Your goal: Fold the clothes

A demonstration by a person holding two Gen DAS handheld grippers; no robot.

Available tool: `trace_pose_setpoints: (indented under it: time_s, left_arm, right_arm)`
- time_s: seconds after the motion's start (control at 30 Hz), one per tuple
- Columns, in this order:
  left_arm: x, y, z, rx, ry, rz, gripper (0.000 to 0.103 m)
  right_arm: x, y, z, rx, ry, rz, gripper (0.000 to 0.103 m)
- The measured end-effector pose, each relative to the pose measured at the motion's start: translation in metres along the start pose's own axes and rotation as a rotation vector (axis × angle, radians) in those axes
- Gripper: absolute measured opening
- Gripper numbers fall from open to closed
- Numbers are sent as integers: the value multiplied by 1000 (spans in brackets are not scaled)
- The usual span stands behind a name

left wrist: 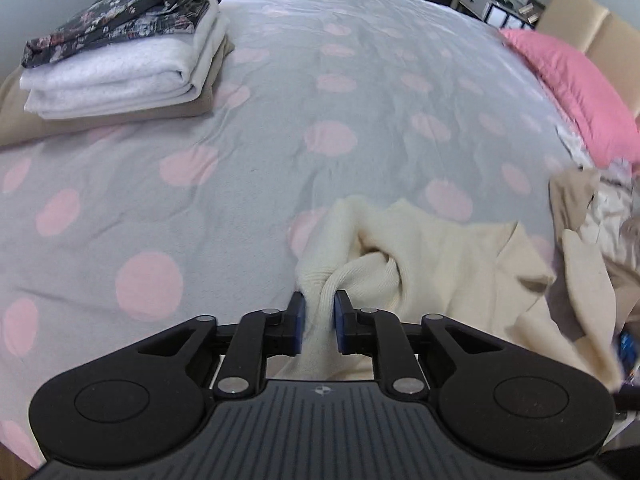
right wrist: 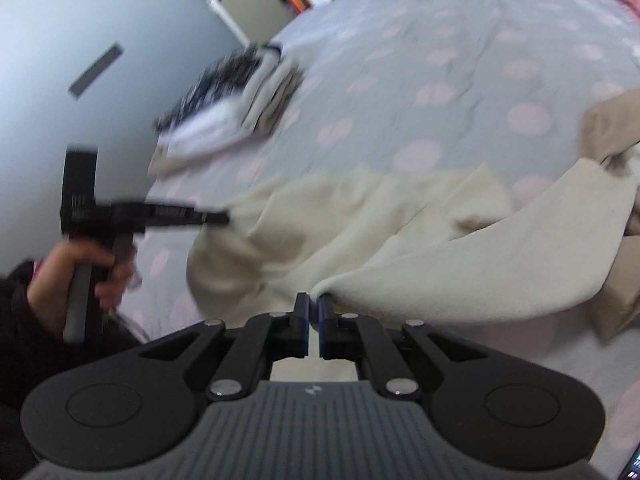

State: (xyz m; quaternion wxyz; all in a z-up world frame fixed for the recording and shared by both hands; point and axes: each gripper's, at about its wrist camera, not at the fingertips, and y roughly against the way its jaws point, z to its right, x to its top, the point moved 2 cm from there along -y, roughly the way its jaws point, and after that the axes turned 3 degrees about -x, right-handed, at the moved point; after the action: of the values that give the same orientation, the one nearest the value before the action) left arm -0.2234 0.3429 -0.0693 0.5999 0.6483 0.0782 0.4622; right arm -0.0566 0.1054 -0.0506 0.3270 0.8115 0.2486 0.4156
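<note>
The cream sweater (left wrist: 436,264) lay rumpled on the near part of the bedspread (left wrist: 280,92), with two of its edges lifted off the fabric. The left gripper (left wrist: 319,300) was clamped on a bunched, ribbed fold of the sweater; its blue-padded fingers (left wrist: 299,320) stood a narrow gap apart with the knit pressed between them. The right gripper (right wrist: 313,300) was nearly fully closed, pinching a thin edge of the sweater (right wrist: 360,236) at its fingertips, and the cloth ran taut from that point toward the right.

In the right wrist view, a hand (right wrist: 76,276) gripped the handle of the left gripper (right wrist: 218,218) to the left of the sweater, with a dark sleeve (right wrist: 16,320) below it. That view was blurred.

Just to the right of the sweater, a heap of unfolded beige and pale clothes (left wrist: 592,216) rested on the bedspread. Beyond the sweater to the left, well apart from it, a stack of folded clothes (left wrist: 120,60) sat near the bed's far corner: a dark floral item on top, grey items beneath, a tan one at the bottom. Beyond the sweater to the right, a pink pillow (left wrist: 560,72) lay at the bed's edge.
</note>
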Motion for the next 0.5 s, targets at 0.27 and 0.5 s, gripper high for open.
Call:
trace_pose_setpoints:
  time_s: [0.27,0.5]
  left_arm:
    - [-14,22,22,72,-129,100,53]
    - [-18,21,49,-66,-158,45,54]
  right_arm:
    - [-37,-33,-15,-79,91,-136,8]
    - [-34,-18,-9,-111,95,-108,32]
